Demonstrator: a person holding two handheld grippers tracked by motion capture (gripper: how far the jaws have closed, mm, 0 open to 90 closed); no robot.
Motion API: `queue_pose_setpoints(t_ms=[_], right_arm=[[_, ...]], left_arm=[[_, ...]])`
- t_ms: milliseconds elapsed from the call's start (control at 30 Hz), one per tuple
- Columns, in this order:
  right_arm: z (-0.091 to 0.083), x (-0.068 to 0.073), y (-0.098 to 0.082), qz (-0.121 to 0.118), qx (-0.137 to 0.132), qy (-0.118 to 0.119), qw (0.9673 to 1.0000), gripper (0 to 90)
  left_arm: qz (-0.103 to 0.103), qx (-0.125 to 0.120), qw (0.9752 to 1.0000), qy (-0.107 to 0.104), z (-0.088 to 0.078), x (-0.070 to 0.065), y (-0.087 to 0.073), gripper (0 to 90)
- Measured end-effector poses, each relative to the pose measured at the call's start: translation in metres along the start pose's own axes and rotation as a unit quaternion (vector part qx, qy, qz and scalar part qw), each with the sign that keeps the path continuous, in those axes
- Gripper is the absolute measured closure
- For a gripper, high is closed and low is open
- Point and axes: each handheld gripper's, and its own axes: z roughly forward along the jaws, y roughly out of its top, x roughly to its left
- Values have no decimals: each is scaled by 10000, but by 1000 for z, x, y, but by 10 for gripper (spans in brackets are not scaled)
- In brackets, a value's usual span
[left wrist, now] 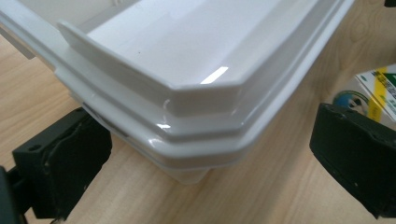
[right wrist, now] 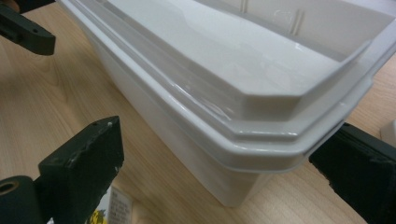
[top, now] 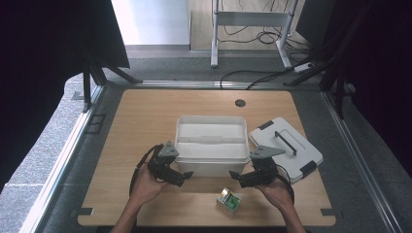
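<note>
Your two wide-open, empty grippers flank the white rectangular plastic bin's [top: 212, 145] near corners.
Left gripper [top: 185, 176], right gripper [top: 234, 175]: uneven closing could skew it.

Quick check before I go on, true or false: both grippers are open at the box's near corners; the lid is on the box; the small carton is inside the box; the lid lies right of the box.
1. The left gripper and right gripper are open at the near corners of the white box: true.
2. The lid is on the box: false, it lies on the table.
3. The small carton is inside the box: false, it sits on the table in front.
4. The lid lies right of the box: true.
</note>
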Motion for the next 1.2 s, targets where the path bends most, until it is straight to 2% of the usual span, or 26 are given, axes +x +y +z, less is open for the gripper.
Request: queue_pose_setpoints(t_ms=[200, 233, 367, 400, 433, 633, 833, 933, 1200], right_arm=[[-3, 0, -3, -49, 73, -26, 10000, 73], [-6, 0, -7, -112, 163, -133, 9997, 73], [-10, -2, -17, -83, 247, -189, 9995, 72], [-13, -3, -23, -76, 328, -269, 9991, 73], [-13, -3, -23, -76, 328, -269, 9991, 73], [-20, -8, -42, 38, 497, -458, 9977, 71], [-22, -8, -62, 88, 641, -611, 9960, 51], [-21, -8, -67, 124, 659, -616, 9958, 42], [-14, -11, -85, 194, 825, -678, 9941, 37]], left_arm=[[179, 103, 9998, -41, -7, 2, -1, 0], [179, 134, 9997, -34, -9, 4, -3, 0], [155, 205, 9997, -21, -19, 16, -10, 0], [140, 268, 9995, 16, -25, 23, -13, 0], [140, 268, 9995, 16, -25, 23, -13, 0], [99, 325, 9993, 153, -40, 43, -13, 0], [137, 260, 9994, 187, -56, 56, -2, 0], [131, 200, 9995, 202, -63, 61, 6, 0], [303, 189, 9992, 164, -70, 69, 38, 0]])
